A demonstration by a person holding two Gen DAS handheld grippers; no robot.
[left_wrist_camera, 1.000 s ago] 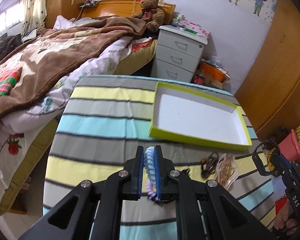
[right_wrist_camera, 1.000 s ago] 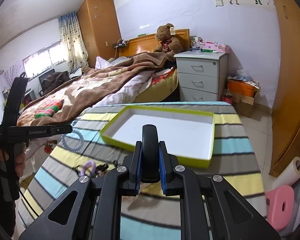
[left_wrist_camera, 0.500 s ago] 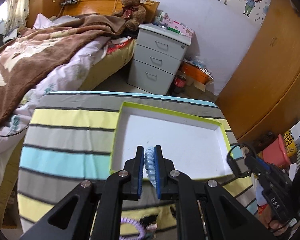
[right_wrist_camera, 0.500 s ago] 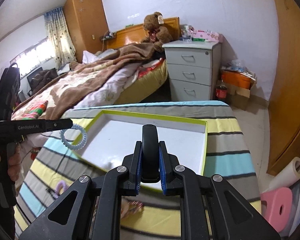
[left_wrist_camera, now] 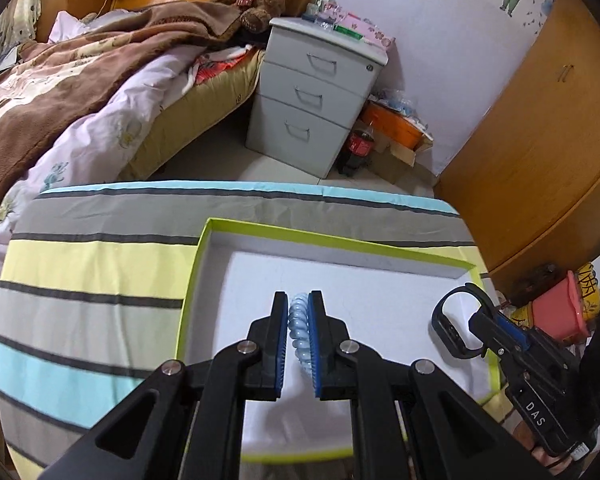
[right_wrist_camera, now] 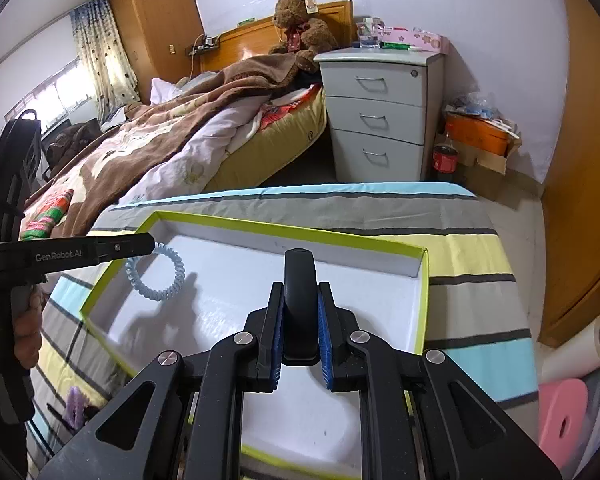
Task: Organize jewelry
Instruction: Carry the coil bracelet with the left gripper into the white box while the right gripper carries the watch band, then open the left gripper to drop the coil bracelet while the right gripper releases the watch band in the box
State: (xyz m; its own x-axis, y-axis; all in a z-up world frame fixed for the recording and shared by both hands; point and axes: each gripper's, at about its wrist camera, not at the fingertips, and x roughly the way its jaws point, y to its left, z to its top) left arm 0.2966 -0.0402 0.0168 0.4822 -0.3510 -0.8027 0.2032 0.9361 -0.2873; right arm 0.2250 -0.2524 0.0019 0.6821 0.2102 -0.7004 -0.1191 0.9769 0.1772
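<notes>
Two claws are in my hands, and both are above the shallow box with the green rim, which lies on the striped cloth of the desk. My left claw is nearly closed and its blue pads press on a pale blue spiral hair tie. In the right view this hair tie hangs as a loop from the tip of the left claw, above the left part of the white box floor, and its shadow falls on the floor beside it. It does not touch the box, as far as I can see.

My right claw is also nearly closed. It clamps a black bracelet, which stands upright between the pads. In the left view the same bracelet shows as an open ring at the tip of the right claw, above the right side of the box.

One purple hair tie lies on the cloth at the near left, outside the box.
</notes>
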